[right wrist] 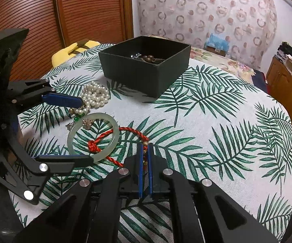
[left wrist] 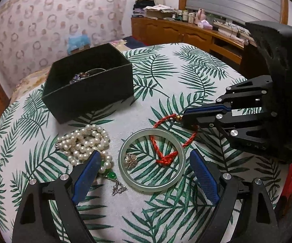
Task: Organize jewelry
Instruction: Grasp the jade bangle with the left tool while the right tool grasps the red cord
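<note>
A pale green jade bangle [left wrist: 178, 174] [right wrist: 73, 135] lies flat on the leaf-print cloth. A small gold brooch [left wrist: 130, 160] lies inside it, and a red braided cord bracelet [left wrist: 166, 158] [right wrist: 133, 130] runs across it. My right gripper [right wrist: 145, 147] [left wrist: 183, 118] is shut on the cord's beaded end, low at the cloth. My left gripper [left wrist: 145, 158] [right wrist: 83, 129] is open, its fingers on either side of the bangle. A pearl necklace [left wrist: 85, 139] [right wrist: 94, 94] with a green pendant [left wrist: 111, 175] lies left. A black box [left wrist: 89, 93] [right wrist: 146, 75] holds some jewelry.
The round table [left wrist: 186, 64] with leaf-print cloth fills both views. A yellow cushion [right wrist: 73, 50] lies past its far-left edge. A wooden cabinet [left wrist: 186, 32] with clutter stands behind, and a louvered wooden door [right wrist: 44, 10] beyond the table.
</note>
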The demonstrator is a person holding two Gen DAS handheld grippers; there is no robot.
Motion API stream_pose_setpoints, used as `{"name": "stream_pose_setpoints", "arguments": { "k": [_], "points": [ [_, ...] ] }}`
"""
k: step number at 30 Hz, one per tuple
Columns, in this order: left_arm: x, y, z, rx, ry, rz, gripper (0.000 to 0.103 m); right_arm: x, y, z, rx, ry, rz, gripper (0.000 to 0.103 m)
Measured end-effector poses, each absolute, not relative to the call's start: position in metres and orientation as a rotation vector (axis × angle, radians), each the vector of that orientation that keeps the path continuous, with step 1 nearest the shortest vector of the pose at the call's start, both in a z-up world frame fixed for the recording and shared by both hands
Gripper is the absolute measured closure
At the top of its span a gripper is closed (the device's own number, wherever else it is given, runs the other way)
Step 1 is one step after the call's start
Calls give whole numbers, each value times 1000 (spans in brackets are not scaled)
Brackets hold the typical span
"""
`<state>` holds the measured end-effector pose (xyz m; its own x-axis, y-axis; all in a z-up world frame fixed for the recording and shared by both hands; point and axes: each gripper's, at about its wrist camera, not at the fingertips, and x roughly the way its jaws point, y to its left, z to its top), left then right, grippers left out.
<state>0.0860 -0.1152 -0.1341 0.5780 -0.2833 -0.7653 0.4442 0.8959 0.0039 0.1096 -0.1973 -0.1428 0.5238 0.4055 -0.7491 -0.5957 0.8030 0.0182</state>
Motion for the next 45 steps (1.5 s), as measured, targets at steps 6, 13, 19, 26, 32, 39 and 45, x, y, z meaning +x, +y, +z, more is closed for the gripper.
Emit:
{"name": "stream_pose_setpoints", "arguments": {
  "k": [6,13,19,26,32,39,45],
  "points": [
    [89,-121,-136,236,854,-432,18,110,-199,-142,-247,824,609,98],
    [92,-127,-136,281,834,-426,32,110,-200,-142,-242,826,611,98],
    [88,-120,-131,247,825,-445,56,110,-200,-142,-242,825,611,98],
    [90,-101,-116,174,812,-405,78,110,-200,-142,-241,826,611,98],
    [95,-92,-112,180,797,-378,70,110,-200,-142,-241,825,611,98],
    [125,-90,-120,230,864,-416,80,110,-201,-142,-238,826,613,98],
    [131,-96,-129,277,895,-467,84,112,-200,-144,-231,829,617,98]
  ]
}}
